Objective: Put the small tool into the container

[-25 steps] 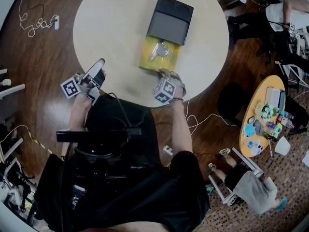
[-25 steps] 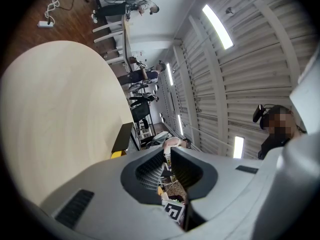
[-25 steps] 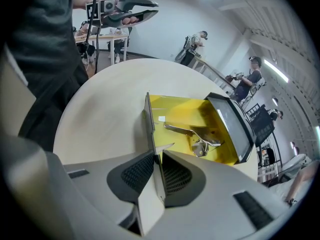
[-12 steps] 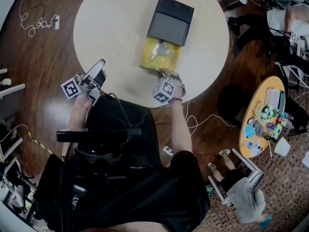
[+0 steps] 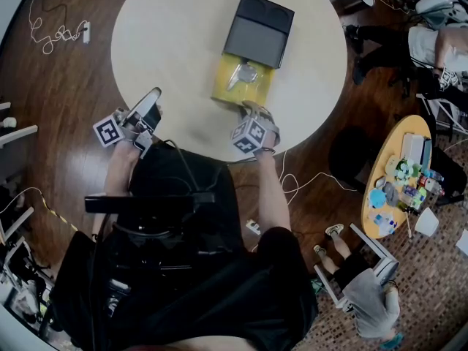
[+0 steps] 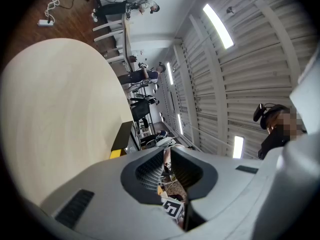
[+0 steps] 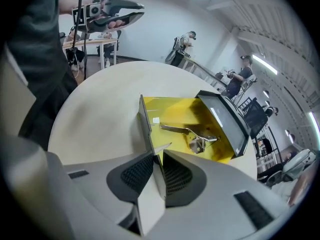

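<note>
Right tongs (image 7: 159, 157) clamp the near wall of yellow rectangular container (image 7: 176, 111). Small silver metal tool (image 7: 190, 130) lies inside. Left tongs (image 6: 165, 152) closed, empty.

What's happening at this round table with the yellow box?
A person holds a two-jaw gripper in each hand. The right gripper is clamped on the near wall of the yellow container, which sits on the round table with a dark lid covering its far part. The small metal tool already lies inside the container. The left gripper is held by the table's edge, jaws together and empty.
</note>
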